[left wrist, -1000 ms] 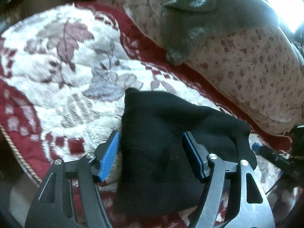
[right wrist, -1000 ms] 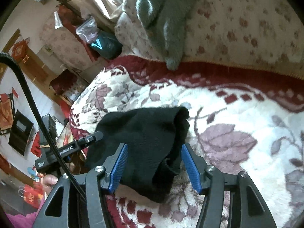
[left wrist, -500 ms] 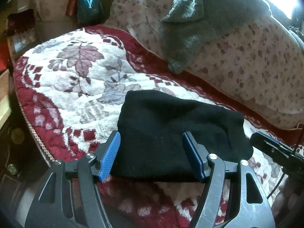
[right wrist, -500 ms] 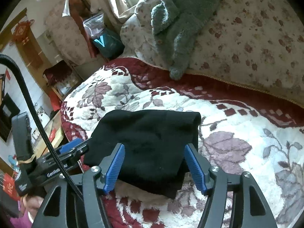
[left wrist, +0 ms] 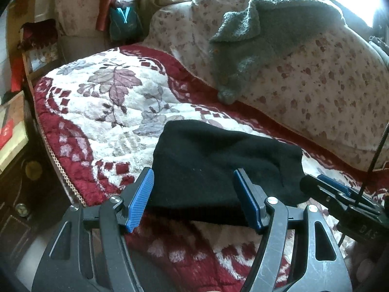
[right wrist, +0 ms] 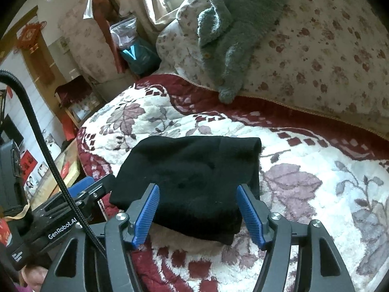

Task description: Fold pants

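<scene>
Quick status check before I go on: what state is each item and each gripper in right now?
Black fleece pants: folded into a compact bundle, lying flat on the bed, not gripped.
Red and white floral plush blanket: spread across the bed under the pants.
Grey fuzzy cardigan: draped over the floral cushion, sleeve hanging down.
Left gripper: open, empty.
Right gripper: open, empty.

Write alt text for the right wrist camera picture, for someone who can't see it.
Folded black pants lie on a red and white flowered blanket, just beyond the open right tongs, which hold nothing. The left tongs sit at the left; a grey sweater drapes over a flowered cushion behind.
</scene>
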`<state>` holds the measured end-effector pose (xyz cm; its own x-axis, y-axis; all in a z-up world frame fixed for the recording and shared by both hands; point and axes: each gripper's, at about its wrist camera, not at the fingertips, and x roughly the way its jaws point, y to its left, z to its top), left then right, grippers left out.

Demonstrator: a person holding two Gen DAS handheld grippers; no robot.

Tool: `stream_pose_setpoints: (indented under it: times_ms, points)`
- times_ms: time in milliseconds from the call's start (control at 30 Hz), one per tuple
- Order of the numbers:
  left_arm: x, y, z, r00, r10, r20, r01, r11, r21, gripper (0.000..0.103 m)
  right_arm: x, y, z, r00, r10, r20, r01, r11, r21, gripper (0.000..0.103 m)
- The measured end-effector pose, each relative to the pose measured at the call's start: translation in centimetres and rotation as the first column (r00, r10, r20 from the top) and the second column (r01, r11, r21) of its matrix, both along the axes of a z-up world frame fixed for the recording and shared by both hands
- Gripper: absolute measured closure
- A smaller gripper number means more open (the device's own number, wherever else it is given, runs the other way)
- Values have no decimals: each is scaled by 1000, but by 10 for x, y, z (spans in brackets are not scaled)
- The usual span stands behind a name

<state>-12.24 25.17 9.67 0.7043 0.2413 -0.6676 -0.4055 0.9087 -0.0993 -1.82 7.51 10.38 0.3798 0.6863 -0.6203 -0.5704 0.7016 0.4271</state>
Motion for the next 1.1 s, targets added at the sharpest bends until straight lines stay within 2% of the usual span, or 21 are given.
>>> stream_pose_setpoints:
  times_ms: [467,1100]
  points:
    - [-18,-4,7,999,46,8,-46,999,23,34,-12,3,5,1000,24,10,-24,1000,11,39]
    - [-21,-14,11,999,39,11,-39,998,47,34,-19,4,7,999,41,22,-42,999,5,39]
